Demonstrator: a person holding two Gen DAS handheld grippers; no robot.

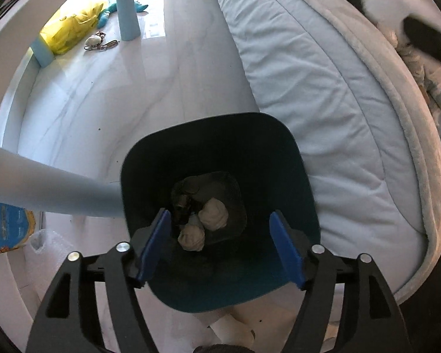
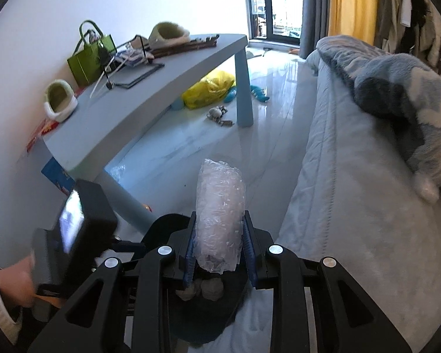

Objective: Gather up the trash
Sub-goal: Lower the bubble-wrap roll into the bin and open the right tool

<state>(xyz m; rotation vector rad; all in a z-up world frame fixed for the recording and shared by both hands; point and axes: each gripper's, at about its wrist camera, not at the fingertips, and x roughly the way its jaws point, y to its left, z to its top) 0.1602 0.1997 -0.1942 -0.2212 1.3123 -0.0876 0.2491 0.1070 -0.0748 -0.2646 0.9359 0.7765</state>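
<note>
Bubble wrap (image 2: 219, 219) sits clenched in my right tool (image 2: 219, 253); my left tool (image 1: 220, 250) hangs released above the bin (image 1: 279, 158) at frame centre.

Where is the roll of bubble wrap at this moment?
In the right wrist view, the bubble wrap roll stands clamped in the right gripper, above the dark trash bin.
</note>
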